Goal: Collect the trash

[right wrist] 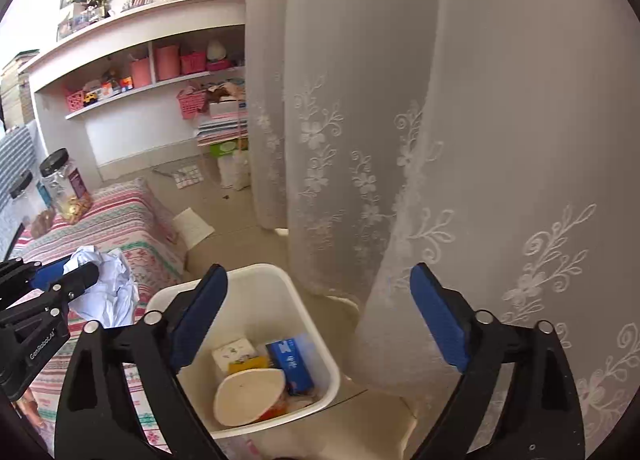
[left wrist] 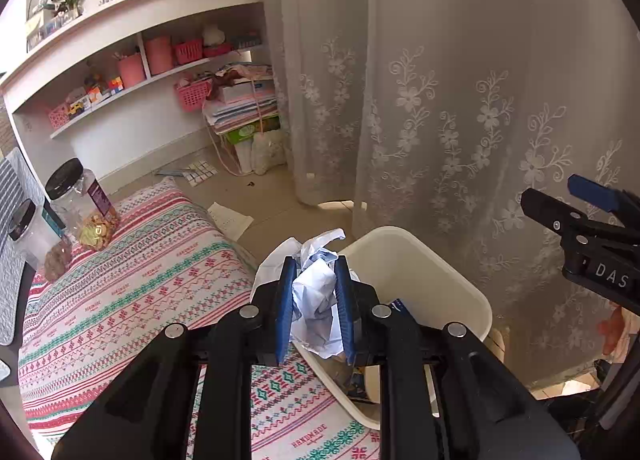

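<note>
Sitting on the floor beside the patterned mattress [left wrist: 132,280] is a white bin [right wrist: 320,344], and it already has company inside: a tipped paper cup [right wrist: 248,392], a blue carton [right wrist: 290,364] and a small white-and-yellow packet [right wrist: 236,354]. Two clear jars [left wrist: 82,203] with black lids stand on the mattress, snacks at their bottoms. Now the left gripper [left wrist: 314,272] is clamped hard on a crumpled paper wad [left wrist: 316,288], blue pads squeezing both sides, right at the bin's near rim, over the mattress edge. The right gripper [right wrist: 318,300] hangs spread wide above the bin, holding nothing, the lace curtain [right wrist: 460,139] beyond it. That wad is white with bluish creases, thoroughly scrunched, loose corners sticking up past the fingers.
</note>
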`<move>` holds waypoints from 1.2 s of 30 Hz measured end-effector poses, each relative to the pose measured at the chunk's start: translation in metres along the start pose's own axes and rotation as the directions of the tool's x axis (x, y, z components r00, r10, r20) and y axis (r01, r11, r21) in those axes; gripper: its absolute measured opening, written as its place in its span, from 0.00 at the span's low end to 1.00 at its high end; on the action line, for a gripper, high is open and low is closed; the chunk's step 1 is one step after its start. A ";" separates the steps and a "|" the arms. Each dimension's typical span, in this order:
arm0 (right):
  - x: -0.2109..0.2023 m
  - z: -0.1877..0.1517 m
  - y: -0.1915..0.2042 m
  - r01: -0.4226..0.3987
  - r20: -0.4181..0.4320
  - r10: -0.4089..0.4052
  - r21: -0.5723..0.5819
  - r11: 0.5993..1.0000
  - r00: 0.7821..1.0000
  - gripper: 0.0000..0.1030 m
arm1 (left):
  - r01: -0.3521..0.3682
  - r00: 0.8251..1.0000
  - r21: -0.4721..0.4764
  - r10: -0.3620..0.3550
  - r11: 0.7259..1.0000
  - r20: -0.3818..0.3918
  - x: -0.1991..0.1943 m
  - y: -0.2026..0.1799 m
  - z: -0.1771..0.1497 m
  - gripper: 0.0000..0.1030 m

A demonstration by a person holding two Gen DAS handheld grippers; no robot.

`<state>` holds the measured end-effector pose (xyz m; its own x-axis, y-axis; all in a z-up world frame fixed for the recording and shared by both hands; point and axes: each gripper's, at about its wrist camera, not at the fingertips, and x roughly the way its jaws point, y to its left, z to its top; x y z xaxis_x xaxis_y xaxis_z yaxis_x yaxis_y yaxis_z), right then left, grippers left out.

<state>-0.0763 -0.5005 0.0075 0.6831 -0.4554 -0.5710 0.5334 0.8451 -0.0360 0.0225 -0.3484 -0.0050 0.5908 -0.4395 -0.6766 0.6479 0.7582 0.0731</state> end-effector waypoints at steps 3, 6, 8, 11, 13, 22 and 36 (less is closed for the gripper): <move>-0.001 0.000 -0.009 0.059 0.019 -0.059 -0.016 0.998 0.998 0.92 | 0.025 1.000 0.013 -0.025 1.000 -0.016 0.007 -0.016 -0.002 0.22; 0.001 0.000 -0.020 0.074 0.006 -0.074 0.008 0.997 0.997 0.92 | 0.069 0.997 0.011 -0.068 0.998 -0.041 0.012 -0.029 -0.008 0.30; 0.001 0.001 -0.024 0.069 -0.002 -0.069 0.026 0.997 0.998 0.92 | 0.068 0.997 0.002 -0.068 0.998 -0.041 0.012 -0.033 -0.012 0.56; -0.001 0.003 -0.020 0.059 0.010 -0.059 0.030 0.998 0.998 0.93 | 0.052 0.998 0.001 -0.052 0.999 -0.016 0.004 -0.032 -0.015 0.66; -0.004 0.005 -0.012 0.044 0.024 -0.044 0.026 0.999 0.999 0.93 | 0.021 1.000 -0.008 -0.021 1.000 0.005 -0.005 -0.025 -0.015 0.81; -0.028 0.006 0.046 -0.068 0.129 0.065 0.024 0.997 0.989 0.93 | -0.419 0.885 -0.099 0.431 0.902 0.179 -0.069 0.035 -0.020 0.94; -0.050 -0.009 0.155 -0.240 0.073 0.242 -0.032 0.970 0.967 0.93 | -0.585 0.788 -0.215 0.610 0.782 0.077 -0.130 0.123 -0.081 0.94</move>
<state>-0.0323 -0.3440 0.0235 0.8264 -0.2563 -0.5014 0.3372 0.9383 0.0762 -0.0135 -0.1587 0.0328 0.8982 0.0792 -0.4324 0.0582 0.9536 0.2954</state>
